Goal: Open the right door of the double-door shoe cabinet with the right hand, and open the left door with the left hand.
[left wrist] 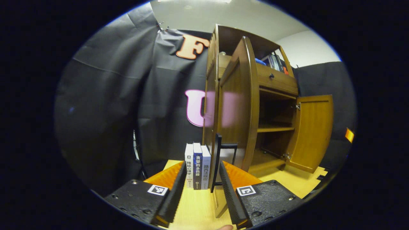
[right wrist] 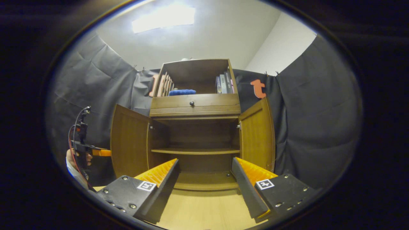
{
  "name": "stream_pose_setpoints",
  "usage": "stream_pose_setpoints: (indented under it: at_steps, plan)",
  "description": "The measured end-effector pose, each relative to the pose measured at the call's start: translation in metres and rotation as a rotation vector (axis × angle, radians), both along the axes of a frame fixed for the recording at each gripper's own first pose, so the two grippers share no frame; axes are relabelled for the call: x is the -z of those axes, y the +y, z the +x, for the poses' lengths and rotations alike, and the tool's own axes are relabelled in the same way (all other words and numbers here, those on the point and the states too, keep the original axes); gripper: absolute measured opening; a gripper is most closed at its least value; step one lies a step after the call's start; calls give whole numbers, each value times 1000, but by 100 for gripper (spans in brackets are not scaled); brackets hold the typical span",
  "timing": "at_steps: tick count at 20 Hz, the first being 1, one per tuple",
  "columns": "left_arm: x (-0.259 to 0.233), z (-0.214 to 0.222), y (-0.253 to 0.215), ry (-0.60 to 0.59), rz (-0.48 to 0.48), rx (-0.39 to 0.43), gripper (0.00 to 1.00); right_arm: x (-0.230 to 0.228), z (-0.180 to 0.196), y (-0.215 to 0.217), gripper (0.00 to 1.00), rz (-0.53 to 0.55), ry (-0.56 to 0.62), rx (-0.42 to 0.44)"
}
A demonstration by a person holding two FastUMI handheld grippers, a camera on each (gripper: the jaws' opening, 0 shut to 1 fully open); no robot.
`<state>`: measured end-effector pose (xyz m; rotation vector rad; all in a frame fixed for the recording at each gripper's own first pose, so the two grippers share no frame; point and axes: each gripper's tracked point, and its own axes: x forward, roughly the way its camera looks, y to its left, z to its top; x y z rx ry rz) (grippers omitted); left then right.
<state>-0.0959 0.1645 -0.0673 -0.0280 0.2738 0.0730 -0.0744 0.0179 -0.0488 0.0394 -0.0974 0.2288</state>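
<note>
With both doors swung out, the left door stands edge-on just ahead of the left gripper, fingers apart and empty, while the right door lies ahead-right of the right gripper, likewise parted.

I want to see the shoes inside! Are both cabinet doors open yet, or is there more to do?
Both look open. In the right gripper view the left door and the right door are swung out, showing the shelf inside. Nothing is in hand: the right gripper is open in front of the cabinet, and the left gripper is open beside the left door. Nothing seems left. No shoes visible on the shelf.
</note>
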Motion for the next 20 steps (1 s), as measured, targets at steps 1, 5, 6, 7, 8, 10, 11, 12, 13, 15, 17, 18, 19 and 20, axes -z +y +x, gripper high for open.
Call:
stream_pose_setpoints:
  at_steps: [1,5,6,7,8,10,11,12,13,15,17,18,19,20]
  plan:
    - [-7,-5,3,-23,29,-36,64,2,-1,2,98,9,6,-14]
    - [-36,-26,-6,-86,95,-122,89,6,-3,5,98,32,15,-51]
    - [-42,-24,-16,-108,86,-105,91,8,-4,5,98,31,17,-52]
    - [-47,-25,-29,-126,70,-88,90,9,-4,5,100,35,18,-58]
    - [-51,-26,-38,-138,59,-77,90,8,-5,6,100,42,17,-66]
    - [-60,-28,-57,-157,59,-60,90,5,-5,3,98,59,8,-60]
    - [-64,-26,-66,-163,68,-56,90,3,-6,-1,98,65,-2,-51]
    - [-67,-23,-72,-173,76,-59,90,-1,-7,-5,98,69,-12,-44]
    - [-69,-21,-77,-182,77,-63,90,-1,-6,-6,98,69,-17,-40]
    - [-72,-16,-98,-194,68,-41,90,-5,-7,-11,98,58,-21,-36]
    - [-69,-11,-116,-181,48,-20,90,-9,-4,-16,98,37,-24,-30]
    - [-68,-8,-126,-176,42,-10,90,-9,-2,-17,94,26,-19,-29]
    - [-67,-6,-134,-171,45,-2,90,-10,0,-17,98,20,-16,-28]
    - [-67,-3,-141,-169,49,2,90,-11,1,-17,98,7,-13,-31]
